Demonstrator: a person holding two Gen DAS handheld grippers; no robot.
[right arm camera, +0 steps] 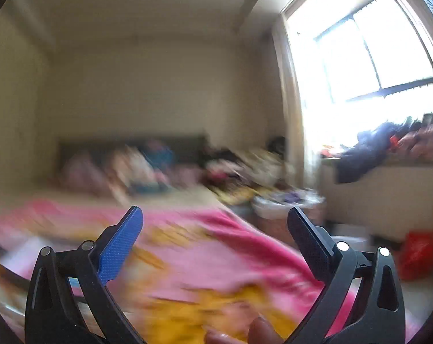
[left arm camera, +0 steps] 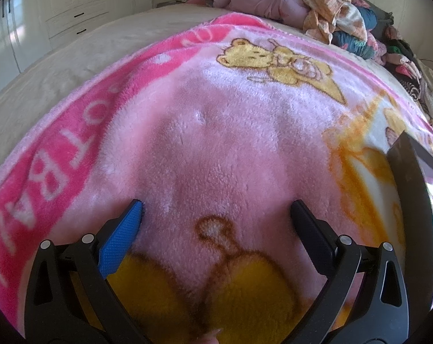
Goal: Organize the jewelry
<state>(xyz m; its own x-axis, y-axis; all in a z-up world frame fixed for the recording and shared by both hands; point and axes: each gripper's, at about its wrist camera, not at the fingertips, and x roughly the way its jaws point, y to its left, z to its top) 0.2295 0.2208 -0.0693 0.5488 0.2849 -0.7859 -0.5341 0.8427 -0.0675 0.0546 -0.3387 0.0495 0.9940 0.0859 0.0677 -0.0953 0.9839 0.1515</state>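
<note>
My left gripper point(left arm camera: 216, 206) hangs open just above a pink fleece blanket point(left arm camera: 216, 132) printed with yellow bears, and nothing sits between its fingers. A black box with an open lid point(left arm camera: 411, 189) juts in at the right edge of the left wrist view; its inside looks pale, and I cannot make out any jewelry. My right gripper point(right arm camera: 215, 213) is open and empty too. It is raised and pointing across the room, over the same blanket point(right arm camera: 205, 258). The right wrist view is smeared by motion.
A heap of clothes point(left arm camera: 325, 8) lies at the far end of the bed, with white wardrobes point(left arm camera: 56, 14) to the left. A bright window point(right arm camera: 368, 57), a ledge piled with clothes point(right arm camera: 394, 149) and a red bag point(right arm camera: 417, 252) are on the right. Fingertips point(right arm camera: 259, 332) show at the bottom edge.
</note>
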